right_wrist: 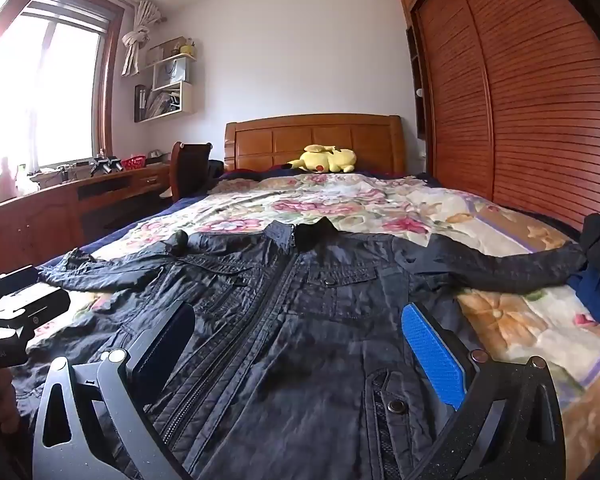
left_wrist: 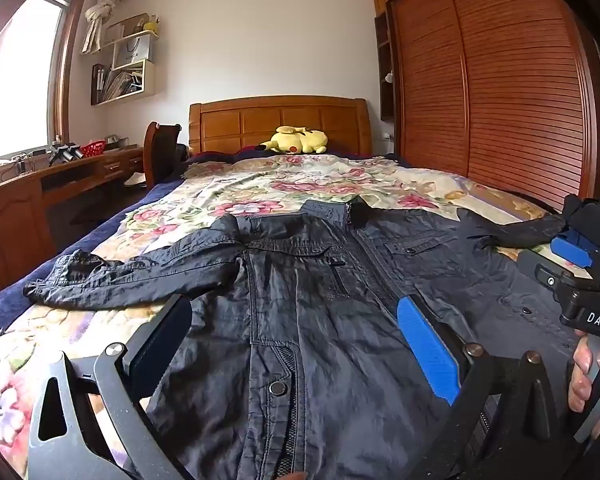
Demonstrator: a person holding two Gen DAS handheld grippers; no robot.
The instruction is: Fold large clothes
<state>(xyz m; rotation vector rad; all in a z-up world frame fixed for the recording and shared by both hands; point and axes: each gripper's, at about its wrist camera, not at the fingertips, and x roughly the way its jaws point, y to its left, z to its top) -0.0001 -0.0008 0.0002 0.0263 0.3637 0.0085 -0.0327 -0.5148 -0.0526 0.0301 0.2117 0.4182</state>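
Dark, crinkled jacket [left_wrist: 320, 300] lay front-up, zipped, across the floral bed [left_wrist: 284, 184], sleeves spread to both sides. Left claw [left_wrist: 296, 344] and right claw [right_wrist: 300, 344] hung just above its lower front, spread wide, gripping nothing (yellow plush [left_wrist: 296, 140] by the headboard).

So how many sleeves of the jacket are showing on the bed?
2. The left sleeve lies spread toward the desk side; the right sleeve stretches toward the wardrobe side, its cuff end partly hidden. Both grippers hover open over the dark jacket.

Wooden bed [left_wrist: 279, 118], slatted wardrobe [left_wrist: 500, 80] (bright window [left_wrist: 20, 80]).
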